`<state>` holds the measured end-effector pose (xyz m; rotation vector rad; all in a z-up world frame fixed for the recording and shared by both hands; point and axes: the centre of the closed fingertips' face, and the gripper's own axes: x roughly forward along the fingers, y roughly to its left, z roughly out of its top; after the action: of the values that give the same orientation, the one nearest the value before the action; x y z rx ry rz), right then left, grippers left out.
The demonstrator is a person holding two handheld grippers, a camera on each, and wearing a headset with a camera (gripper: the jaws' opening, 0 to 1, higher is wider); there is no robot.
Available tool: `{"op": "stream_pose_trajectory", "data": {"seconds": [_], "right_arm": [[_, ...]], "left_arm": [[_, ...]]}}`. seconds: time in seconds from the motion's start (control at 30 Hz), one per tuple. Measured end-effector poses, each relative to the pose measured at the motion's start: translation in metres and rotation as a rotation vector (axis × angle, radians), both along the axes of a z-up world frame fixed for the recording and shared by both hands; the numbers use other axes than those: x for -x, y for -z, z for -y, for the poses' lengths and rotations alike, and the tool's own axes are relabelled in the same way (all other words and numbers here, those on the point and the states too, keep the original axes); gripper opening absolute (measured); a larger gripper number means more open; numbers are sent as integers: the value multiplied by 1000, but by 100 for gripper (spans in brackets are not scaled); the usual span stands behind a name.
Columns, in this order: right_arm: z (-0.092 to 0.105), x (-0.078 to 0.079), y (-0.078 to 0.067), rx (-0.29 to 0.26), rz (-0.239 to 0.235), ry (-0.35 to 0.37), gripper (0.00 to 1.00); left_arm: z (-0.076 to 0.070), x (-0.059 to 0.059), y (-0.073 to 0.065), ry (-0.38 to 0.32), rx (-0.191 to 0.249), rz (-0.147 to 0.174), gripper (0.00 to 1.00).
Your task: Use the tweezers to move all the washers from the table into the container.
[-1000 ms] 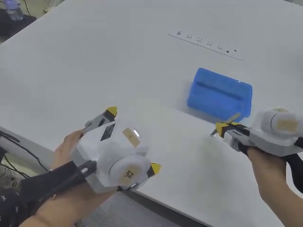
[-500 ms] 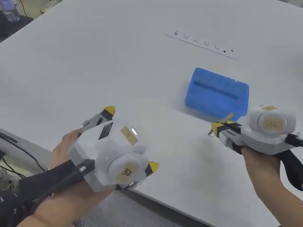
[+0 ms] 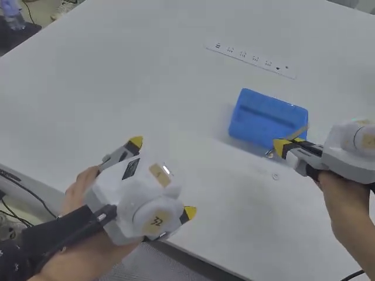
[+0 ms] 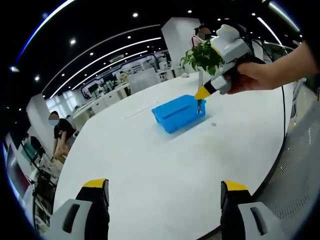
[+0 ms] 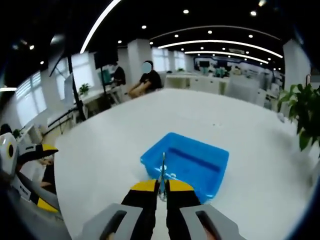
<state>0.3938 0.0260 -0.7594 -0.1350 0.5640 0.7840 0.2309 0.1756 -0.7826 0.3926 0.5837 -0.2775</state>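
R gripper (image 5: 161,186) pinching tweezers (image 5: 163,169), by container (image 5: 202,167)

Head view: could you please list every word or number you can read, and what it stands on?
"72": round sticker on the left claw's back.
Black label on the left claw: too small to read.
Sticker on the right claw, shut on the tweezers: blurred.
Row of marks on the table: too small to read.
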Motion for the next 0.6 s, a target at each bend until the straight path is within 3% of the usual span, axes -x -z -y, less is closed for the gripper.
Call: {"op": "stream_pose_trajectory", "data": {"seconds": [0.1,0.27,0.47,0.6], "right_arm": [[0,-13,-16,-13,41,13,2],[1,-34,-15,6,69,31,2],[4,-56,15,46,36,67,2],[4,-62,32,63,6,76,2]], "left_arm": [[0,0,0,-1,1,0,95],[0,0,0,-1,-2,2,94],[-2,-1,-1,-12,0,4,94],[-2,0,-1,-11,-2,3,94]]}}
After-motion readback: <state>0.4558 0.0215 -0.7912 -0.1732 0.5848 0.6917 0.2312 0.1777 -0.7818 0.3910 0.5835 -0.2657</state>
